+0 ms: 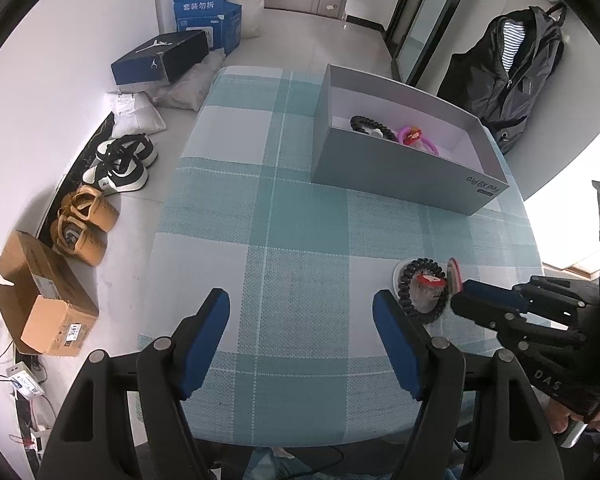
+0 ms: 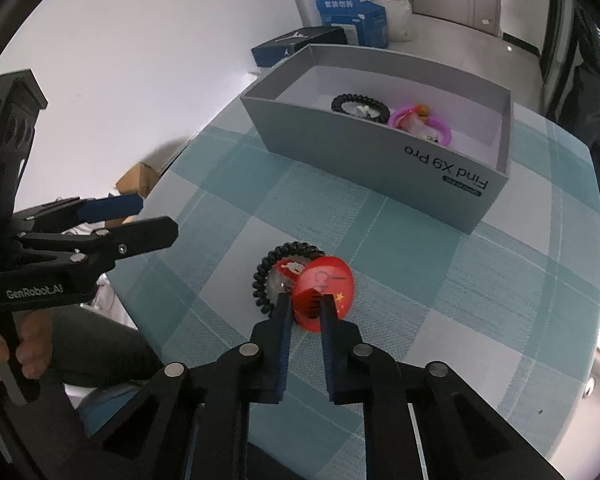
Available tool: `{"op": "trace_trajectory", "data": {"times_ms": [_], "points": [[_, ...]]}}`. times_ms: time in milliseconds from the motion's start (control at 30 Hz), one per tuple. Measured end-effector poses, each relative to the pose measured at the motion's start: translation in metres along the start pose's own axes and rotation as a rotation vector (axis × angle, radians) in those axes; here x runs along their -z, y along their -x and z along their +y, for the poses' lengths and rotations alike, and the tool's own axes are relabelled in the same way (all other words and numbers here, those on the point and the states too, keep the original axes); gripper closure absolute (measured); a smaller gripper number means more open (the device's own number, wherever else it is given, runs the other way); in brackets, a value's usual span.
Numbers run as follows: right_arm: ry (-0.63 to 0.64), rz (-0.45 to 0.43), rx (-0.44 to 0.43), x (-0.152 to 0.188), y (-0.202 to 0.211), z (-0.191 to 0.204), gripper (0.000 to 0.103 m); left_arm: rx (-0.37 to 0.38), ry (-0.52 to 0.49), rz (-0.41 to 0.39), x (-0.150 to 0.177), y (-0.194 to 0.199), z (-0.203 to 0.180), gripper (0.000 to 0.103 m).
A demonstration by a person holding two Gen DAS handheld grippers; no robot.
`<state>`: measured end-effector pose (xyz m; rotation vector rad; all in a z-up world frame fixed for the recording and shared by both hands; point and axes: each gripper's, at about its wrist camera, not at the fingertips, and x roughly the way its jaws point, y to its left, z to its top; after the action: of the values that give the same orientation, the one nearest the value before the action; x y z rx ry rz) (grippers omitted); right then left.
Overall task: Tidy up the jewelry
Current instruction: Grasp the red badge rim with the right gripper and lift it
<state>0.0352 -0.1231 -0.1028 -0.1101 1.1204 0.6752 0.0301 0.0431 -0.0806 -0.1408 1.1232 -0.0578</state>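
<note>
The right gripper [image 2: 305,309] clamps a red disc [image 2: 323,294] just above the checked tablecloth [image 2: 440,300] near the table's front edge, beside a black coil bracelet [image 2: 266,276]. The left gripper [image 1: 300,344] hangs wide open, holding nothing. The grey box [image 2: 364,152] toward the far edge holds another black coil [image 2: 360,106] and a purple ring [image 2: 420,122].

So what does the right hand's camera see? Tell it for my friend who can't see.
The right gripper is pinching a shiny red badge, held just above a black spiral hair tie on a checked tablecloth. Behind sits an open grey box holding another black hair tie and a pink ring. The left gripper waits open at the left.
</note>
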Motion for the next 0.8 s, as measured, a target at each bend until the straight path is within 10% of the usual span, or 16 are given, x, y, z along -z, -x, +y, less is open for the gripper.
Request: {"op": "trace_trajectory", "data": {"times_ms": [800], "points": [[-0.129, -0.095, 0.028, 0.003, 0.043, -0.04, 0.099, 0.104, -0.156, 0.079, 0.005, -0.024, -0.055, 0.033]]}}
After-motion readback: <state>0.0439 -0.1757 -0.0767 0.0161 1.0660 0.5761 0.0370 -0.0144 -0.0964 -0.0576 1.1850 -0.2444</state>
